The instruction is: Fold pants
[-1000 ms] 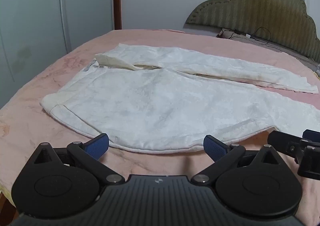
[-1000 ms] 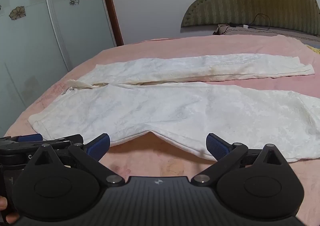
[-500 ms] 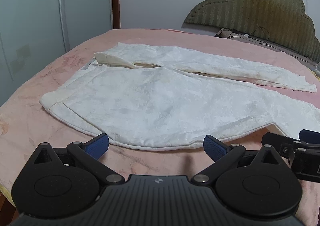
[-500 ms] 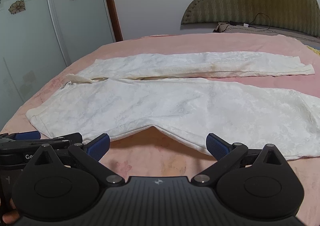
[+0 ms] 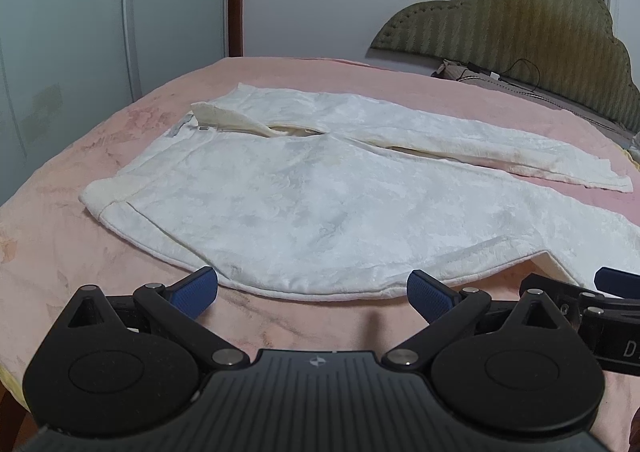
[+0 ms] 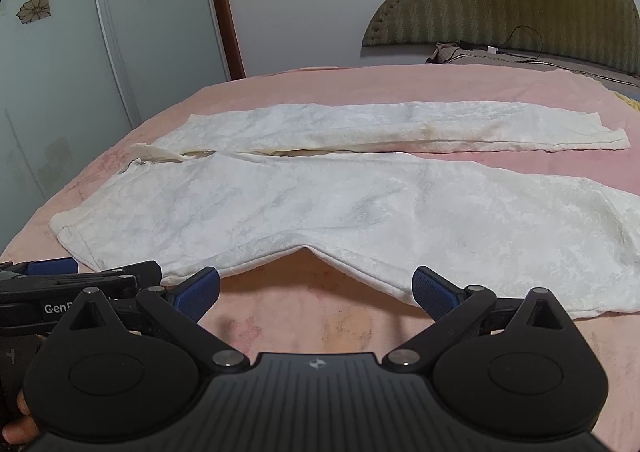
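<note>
Pink bed [image 5: 280,83] carries white pants [image 5: 320,203]; left gripper [image 5: 312,290] and right gripper [image 6: 316,288] spread wide, empty.

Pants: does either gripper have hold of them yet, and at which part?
Neither does. The left gripper and right gripper are both open, just short of the near edge of the white pants, which lie flat on the pink bed.

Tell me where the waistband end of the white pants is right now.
In both wrist views the waistband end of the white textured pants lies at the left on the pink bedspread, towards the wardrobe doors.
</note>
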`<state>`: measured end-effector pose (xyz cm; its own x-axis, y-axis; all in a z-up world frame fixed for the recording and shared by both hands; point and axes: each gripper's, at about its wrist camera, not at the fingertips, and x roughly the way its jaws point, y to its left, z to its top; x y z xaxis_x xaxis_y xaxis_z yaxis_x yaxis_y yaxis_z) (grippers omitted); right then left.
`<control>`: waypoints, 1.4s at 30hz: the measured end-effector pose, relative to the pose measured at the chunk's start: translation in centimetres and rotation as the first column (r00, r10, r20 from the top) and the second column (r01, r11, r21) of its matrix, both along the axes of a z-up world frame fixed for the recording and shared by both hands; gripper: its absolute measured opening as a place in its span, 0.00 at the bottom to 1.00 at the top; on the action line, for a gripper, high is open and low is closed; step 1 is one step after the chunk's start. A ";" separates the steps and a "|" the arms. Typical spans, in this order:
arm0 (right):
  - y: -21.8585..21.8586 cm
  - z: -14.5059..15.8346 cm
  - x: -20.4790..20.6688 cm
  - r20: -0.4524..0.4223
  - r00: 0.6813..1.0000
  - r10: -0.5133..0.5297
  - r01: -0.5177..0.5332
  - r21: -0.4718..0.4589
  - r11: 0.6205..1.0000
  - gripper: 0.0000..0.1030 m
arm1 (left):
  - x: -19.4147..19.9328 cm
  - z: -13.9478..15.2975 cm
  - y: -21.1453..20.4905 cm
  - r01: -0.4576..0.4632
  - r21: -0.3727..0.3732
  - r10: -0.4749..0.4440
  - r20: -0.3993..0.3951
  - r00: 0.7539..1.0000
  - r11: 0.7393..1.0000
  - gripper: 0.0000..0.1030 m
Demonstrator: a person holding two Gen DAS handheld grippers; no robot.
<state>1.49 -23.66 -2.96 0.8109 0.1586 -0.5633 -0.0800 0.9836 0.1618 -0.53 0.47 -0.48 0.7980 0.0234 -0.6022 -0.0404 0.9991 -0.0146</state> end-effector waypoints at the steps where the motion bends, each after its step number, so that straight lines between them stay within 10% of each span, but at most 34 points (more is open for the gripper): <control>1: 0.1 0.0 0.0 -0.001 1.000 0.000 0.000 -0.001 1.000 1.00 | -0.1 0.0 0.0 -0.003 -0.001 0.003 0.004 1.000 1.000 1.00; 26: 0.0 -0.4 0.0 -0.002 1.000 0.010 -0.010 -0.009 1.000 1.00 | 0.1 0.5 1.2 0.020 0.050 -0.024 0.090 0.996 0.999 0.99; 34: -1.7 1.8 -0.2 0.157 0.987 -0.019 0.023 -0.023 0.999 1.00 | 4.4 1.7 2.4 -0.051 0.074 0.043 0.105 0.994 0.996 0.99; 42: -1.6 2.6 4.8 0.129 0.991 0.035 -0.018 -0.135 0.991 1.00 | 9.2 2.0 2.6 -0.083 0.122 0.073 0.079 0.994 0.989 1.00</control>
<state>6.26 -25.30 -0.38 0.8756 0.1114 -0.4701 -0.1180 0.9929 0.0155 8.69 3.02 1.56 0.8330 0.1583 -0.5302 -0.1216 0.9871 0.1037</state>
